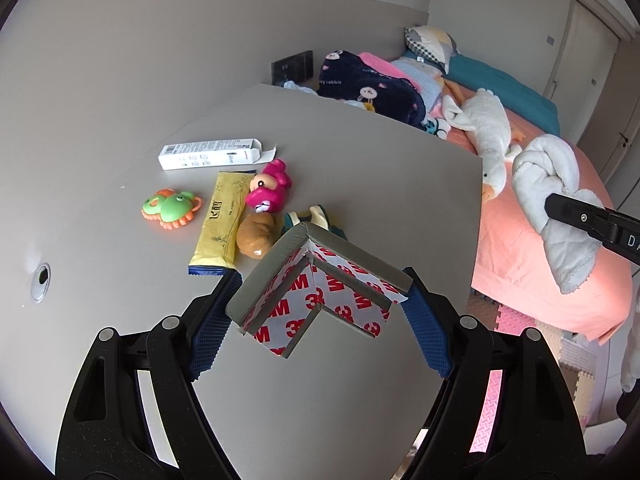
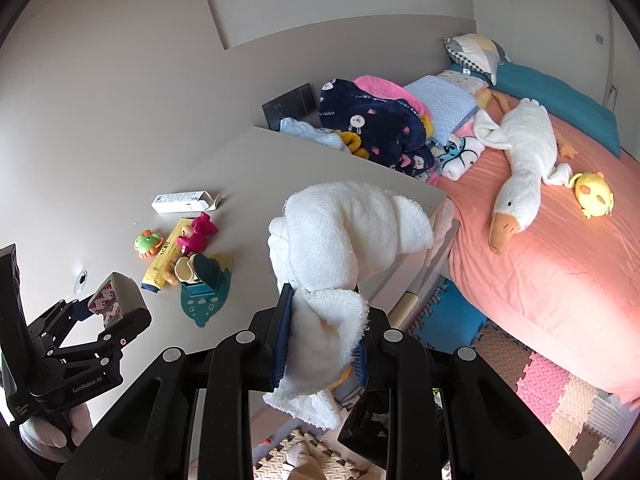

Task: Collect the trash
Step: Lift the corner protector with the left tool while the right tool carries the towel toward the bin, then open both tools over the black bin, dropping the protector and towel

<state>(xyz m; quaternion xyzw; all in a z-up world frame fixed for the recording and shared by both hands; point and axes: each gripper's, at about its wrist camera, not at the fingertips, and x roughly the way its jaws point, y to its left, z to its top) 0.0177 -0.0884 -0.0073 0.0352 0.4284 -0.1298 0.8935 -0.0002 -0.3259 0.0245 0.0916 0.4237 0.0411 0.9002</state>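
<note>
Both claws grip: left claw [image 1: 320, 312] a foam corner guard [image 1: 316, 292], right claw [image 2: 320, 344] a towel [image 2: 336, 240].

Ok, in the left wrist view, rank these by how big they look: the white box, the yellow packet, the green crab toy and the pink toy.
1. yellow packet
2. white box, close to the packet; it lies farther off, so unsure
3. green crab toy and pink toy, which look alike in size

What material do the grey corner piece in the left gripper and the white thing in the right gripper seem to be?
Corner piece: probably soft matte foam; thick grey walls, inside lined with 3M-printed tape backing. White thing: looks like terry cloth; fuzzy looped surface, soft folds, hanging limp.
</note>
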